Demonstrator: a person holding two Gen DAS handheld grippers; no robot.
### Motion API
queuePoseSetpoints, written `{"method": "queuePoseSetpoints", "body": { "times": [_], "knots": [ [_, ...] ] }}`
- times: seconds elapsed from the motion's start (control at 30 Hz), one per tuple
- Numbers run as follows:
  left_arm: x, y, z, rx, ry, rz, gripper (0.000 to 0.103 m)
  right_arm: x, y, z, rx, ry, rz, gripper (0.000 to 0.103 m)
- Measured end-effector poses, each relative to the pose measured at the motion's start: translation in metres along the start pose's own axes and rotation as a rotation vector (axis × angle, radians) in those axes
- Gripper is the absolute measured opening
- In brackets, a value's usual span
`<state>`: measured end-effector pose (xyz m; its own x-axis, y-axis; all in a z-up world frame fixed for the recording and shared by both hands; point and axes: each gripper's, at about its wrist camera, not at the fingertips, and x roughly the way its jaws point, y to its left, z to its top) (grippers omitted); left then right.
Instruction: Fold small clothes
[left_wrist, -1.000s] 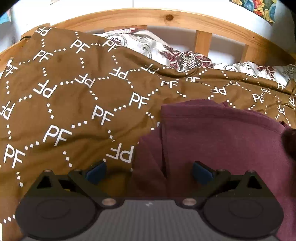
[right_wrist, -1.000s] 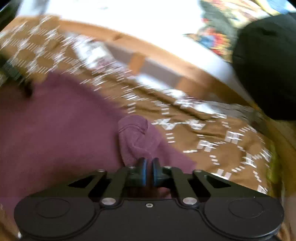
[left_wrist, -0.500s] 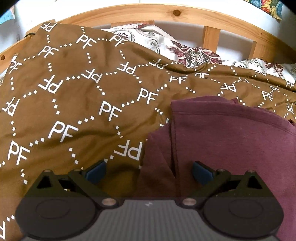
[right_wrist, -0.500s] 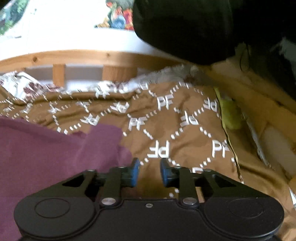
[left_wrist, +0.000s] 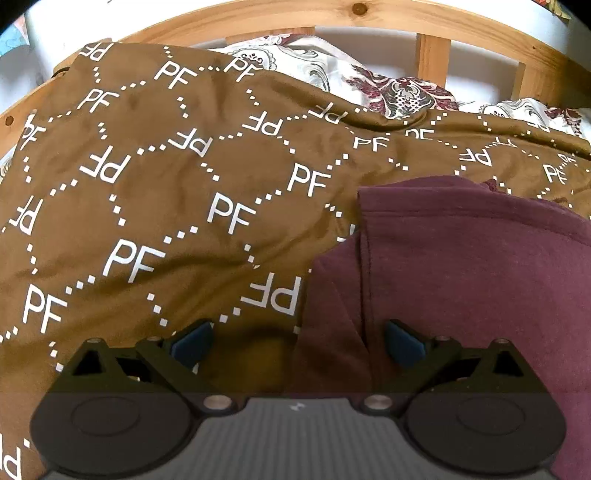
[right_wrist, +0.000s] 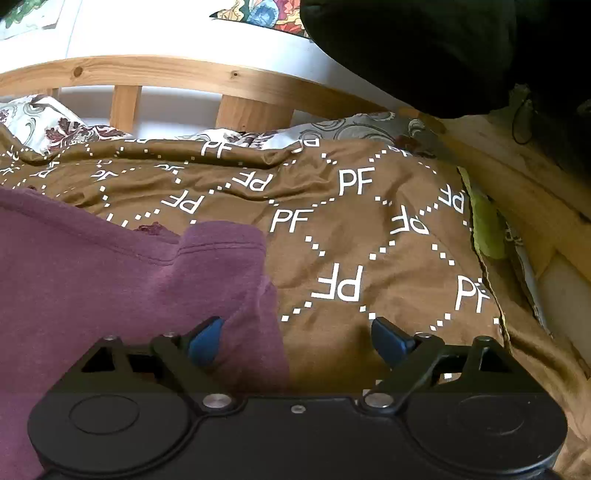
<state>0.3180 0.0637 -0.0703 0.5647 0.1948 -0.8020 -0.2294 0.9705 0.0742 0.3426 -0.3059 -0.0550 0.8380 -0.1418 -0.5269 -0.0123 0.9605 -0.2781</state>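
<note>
A maroon garment (left_wrist: 472, 266) lies flat on a brown bedspread (left_wrist: 155, 192) printed with white "PF" letters. My left gripper (left_wrist: 297, 343) is open and empty, low over the garment's left edge, where a sleeve (left_wrist: 332, 306) lies folded in. In the right wrist view the garment (right_wrist: 92, 280) fills the left side, with its short sleeve (right_wrist: 229, 254) lying flat. My right gripper (right_wrist: 295, 341) is open and empty, straddling the garment's right edge.
A wooden bed rail (left_wrist: 332, 18) with slats runs along the far side. Floral pillows (left_wrist: 391, 92) sit under it. A dark bulky object (right_wrist: 424, 48) hangs at the upper right. The bed's right edge (right_wrist: 524, 206) shows a green cloth (right_wrist: 487, 225).
My right gripper let go of the sleeve, opened wide and swung to the right. The sleeve now lies flat. My left gripper stayed open and barely moved.
</note>
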Motion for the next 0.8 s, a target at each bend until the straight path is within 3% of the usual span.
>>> {"method": "queuePoseSetpoints", "body": {
  "times": [0.17,0.47,0.8],
  "knots": [
    [-0.006,0.003,-0.001,-0.020,-0.007,-0.011,0.101,-0.009,0.001,0.000,-0.007,-0.022,-0.008,0.089],
    [-0.039,0.024,-0.003,-0.089,-0.074,-0.019,0.102,-0.052,-0.022,-0.005,0.101,-0.024,-0.087,0.099],
    [-0.090,0.053,-0.027,-0.188,-0.126,-0.058,0.102,-0.118,-0.066,-0.024,0.316,-0.121,-0.186,0.102]
  ]
}}
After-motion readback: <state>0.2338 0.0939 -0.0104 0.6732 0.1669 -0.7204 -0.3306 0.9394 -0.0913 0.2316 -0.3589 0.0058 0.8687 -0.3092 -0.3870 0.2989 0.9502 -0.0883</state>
